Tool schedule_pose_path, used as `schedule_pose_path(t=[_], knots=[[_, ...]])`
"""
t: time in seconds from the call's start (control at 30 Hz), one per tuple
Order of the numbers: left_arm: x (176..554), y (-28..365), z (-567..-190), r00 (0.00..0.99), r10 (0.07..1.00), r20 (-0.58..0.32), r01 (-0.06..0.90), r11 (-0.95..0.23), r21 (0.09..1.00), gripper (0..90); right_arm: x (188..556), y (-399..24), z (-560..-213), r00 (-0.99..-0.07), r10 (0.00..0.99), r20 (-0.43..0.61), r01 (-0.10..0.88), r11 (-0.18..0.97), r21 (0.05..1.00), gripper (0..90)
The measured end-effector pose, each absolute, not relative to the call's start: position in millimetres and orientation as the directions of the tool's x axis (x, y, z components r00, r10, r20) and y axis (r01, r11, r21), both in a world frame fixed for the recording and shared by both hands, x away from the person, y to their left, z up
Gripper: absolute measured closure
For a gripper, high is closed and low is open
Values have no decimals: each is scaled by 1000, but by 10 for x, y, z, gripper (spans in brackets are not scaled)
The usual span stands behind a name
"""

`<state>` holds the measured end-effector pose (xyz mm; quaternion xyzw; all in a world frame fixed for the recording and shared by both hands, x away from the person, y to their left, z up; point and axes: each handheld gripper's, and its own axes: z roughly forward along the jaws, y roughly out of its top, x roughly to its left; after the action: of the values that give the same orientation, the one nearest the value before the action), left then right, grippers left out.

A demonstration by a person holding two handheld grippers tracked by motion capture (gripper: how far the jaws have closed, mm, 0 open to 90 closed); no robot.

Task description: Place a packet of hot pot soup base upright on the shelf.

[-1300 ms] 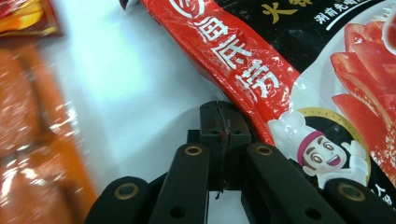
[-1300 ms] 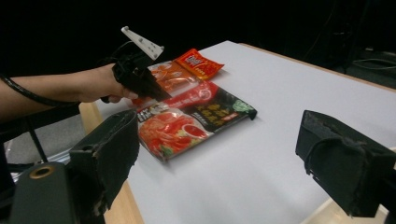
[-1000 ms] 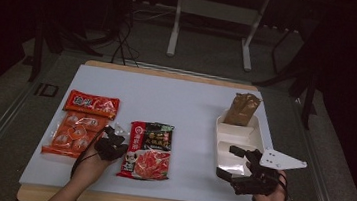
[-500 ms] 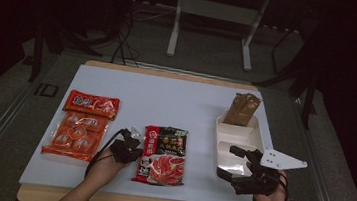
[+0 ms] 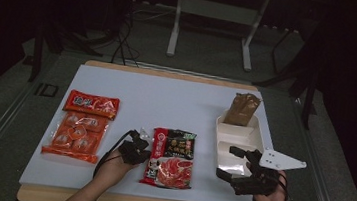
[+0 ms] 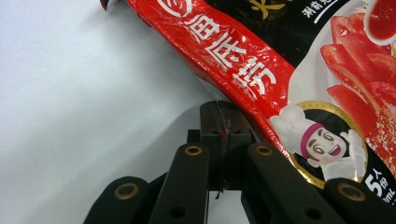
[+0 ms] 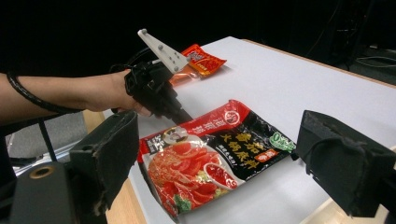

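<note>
- Red and black sauce packet [image 5: 170, 157] lies flat near the bench's [image 5: 176, 100] front edge, about midway between its left and right sides, long axis running front to back.
- Left hand-held gripper [image 5: 142, 152] sits at the packet's left edge. Jaws fully closed; in the left gripper view the tips [image 6: 219, 114] meet right at the red border of the packet [image 6: 261, 79]. Cannot tell whether a sliver of film is pinched or the closed tips are only pushing against it.
- Right hand-held gripper [image 5: 233, 162] rests spread wide and empty over the front compartment of the white tray [image 5: 258, 136] by the bench's right edge. A brown pouch [image 5: 242, 108] leans at the tray's far end.
- Handling, as judged: packet is a soft, glossy film pouch with some filling, so limp, slippery, likely to sag if lifted from one end. Sealed side border or a corner looks the safest place to grip; the middle would bulge and slide.
- Against the earlier frames: packet and left hand-held gripper now lie further right, away from the orange snack bags [image 5: 80, 128] at the bench's left side. Right hand-held gripper and tray unchanged.
</note>
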<state>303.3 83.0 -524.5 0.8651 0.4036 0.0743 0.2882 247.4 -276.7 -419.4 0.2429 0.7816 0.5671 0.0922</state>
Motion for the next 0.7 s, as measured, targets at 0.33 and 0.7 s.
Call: schedule_pose_path(t=[0.33,0.7], knots=[[3071,945,-5085,638,759,-131,656,-446,609,898,2475,-2762,-4199,-865,485,130,276,243,930,131],[3241,856,-5004,608,776,-165,672,-393,628,680,2479,-2747,-4222,-867,483,126,279,260,925,131]])
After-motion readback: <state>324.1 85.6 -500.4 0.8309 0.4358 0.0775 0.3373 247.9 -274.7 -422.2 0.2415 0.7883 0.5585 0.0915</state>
